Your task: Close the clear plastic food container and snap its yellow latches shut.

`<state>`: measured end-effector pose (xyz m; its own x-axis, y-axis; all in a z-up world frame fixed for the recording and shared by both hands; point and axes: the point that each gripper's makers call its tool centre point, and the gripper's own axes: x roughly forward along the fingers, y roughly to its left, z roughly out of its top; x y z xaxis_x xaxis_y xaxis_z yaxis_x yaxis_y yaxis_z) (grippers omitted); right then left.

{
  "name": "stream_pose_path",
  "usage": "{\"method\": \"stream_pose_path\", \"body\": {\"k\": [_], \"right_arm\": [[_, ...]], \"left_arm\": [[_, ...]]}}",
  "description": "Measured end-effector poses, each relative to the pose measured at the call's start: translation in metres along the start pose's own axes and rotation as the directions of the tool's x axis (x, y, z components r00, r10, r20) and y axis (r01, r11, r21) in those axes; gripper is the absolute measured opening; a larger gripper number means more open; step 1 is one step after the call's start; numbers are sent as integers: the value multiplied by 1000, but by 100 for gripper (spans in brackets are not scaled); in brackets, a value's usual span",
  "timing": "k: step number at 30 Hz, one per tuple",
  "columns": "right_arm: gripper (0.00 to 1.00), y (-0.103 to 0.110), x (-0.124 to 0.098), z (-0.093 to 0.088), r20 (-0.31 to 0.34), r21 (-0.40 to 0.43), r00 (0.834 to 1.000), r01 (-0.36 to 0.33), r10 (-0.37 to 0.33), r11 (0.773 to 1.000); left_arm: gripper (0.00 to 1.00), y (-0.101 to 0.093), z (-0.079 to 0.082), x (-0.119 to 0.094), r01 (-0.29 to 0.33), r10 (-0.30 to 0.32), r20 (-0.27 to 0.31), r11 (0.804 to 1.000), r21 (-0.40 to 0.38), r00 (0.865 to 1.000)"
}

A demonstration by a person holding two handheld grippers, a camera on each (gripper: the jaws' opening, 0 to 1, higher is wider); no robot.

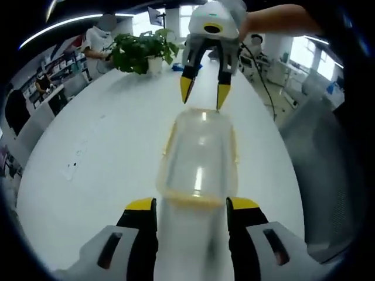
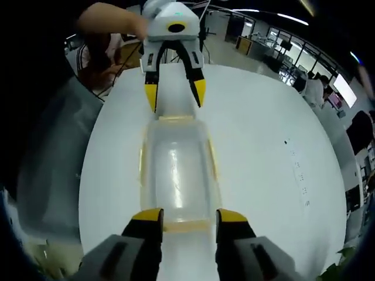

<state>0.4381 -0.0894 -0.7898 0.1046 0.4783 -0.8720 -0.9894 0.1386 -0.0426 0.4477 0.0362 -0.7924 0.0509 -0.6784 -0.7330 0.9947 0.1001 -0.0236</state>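
A clear plastic food container (image 1: 198, 158) sits on a white table (image 1: 105, 158), lengthwise between the two grippers, which face each other from its opposite ends. The lid appears to be on top, though the plastic is too see-through to tell whether it is pressed home. Pale yellow latches (image 1: 236, 149) run along the long sides and the short ends; I cannot tell whether any is snapped shut.

In the left gripper view, the left gripper (image 1: 191, 206) has its yellow-tipped jaws standing wide, one on each side of the container's near end, close to its corners; whether they touch it I cannot tell. Across the container, the right gripper (image 1: 204, 92) hangs point-down just above the far end, jaws spread, holding nothing, with a person's bare forearm (image 1: 281, 20) behind it.

The right gripper view shows the same from the other end: the right gripper (image 2: 190, 218) with jaws apart at the near yellow edge of the container (image 2: 174, 170), and the left gripper (image 2: 174, 93) at the far edge, its tips spread about as wide as the container's end, with a hand (image 2: 111, 20) on it.

A potted plant (image 1: 140, 51) stands at the far end of the table, well apart from the container, and people sit at desks beyond.
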Motion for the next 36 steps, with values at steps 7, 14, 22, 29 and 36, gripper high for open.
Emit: {"method": "stream_pose_path", "body": {"k": [7,14,22,29,36], "right_arm": [[32,4,15,20,8,-29,1000,-19,20,999],[31,5,22,40,24,-63,999,-33,35,997],[32,7,29,43,15,-77,999,-50,51,996],[33,8,32,45,17,-74,998,-57,58,996],[35,2,32,48,6,-78,997,-79,80,994]], "left_arm": [[40,-3,25,18,12,-12,22,1000,-1,1000],[39,-12,43,37,47,-47,8,997,57,999],[39,-13,51,48,68,-68,3,995,67,998],[39,-14,51,52,76,-76,0,995,69,997],[37,-24,55,61,80,-79,-7,993,85,997]]}}
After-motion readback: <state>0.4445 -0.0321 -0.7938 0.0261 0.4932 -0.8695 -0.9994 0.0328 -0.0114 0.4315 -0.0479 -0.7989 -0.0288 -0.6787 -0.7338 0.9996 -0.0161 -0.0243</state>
